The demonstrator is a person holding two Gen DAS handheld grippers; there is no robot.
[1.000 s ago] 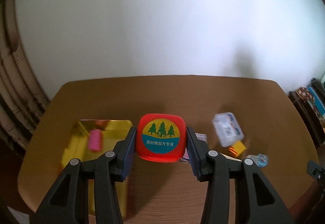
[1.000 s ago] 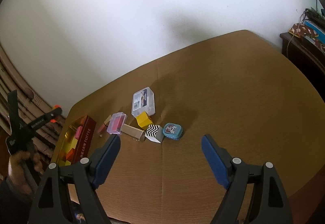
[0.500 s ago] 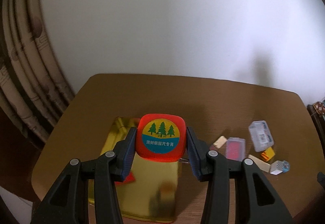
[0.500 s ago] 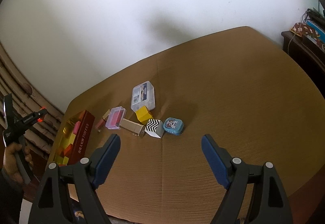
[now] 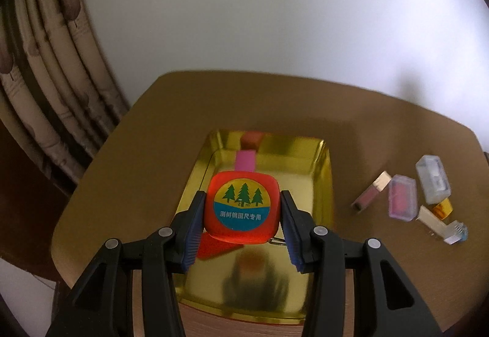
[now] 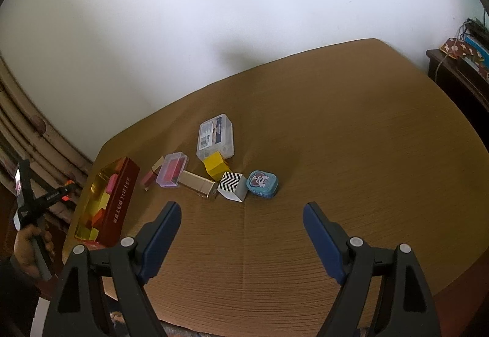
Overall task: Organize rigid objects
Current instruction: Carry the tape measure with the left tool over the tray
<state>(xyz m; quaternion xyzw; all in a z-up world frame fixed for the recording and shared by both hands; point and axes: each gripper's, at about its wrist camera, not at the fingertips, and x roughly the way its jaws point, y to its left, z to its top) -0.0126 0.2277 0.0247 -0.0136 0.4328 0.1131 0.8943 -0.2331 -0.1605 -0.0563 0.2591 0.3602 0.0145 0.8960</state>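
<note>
My left gripper [image 5: 241, 208] is clamping the red tape measure [image 5: 241, 208] between its blue pads, at the centre of the left wrist frame, above the gold tin [image 5: 318, 184]. A pink block [image 5: 245, 161] is lying in the tin toward the upper middle; the reddish piece beyond it is too blurred for me to name. My right gripper [image 6: 241, 233] is hanging open over bare table [image 6: 351, 138], holding nothing.
</note>
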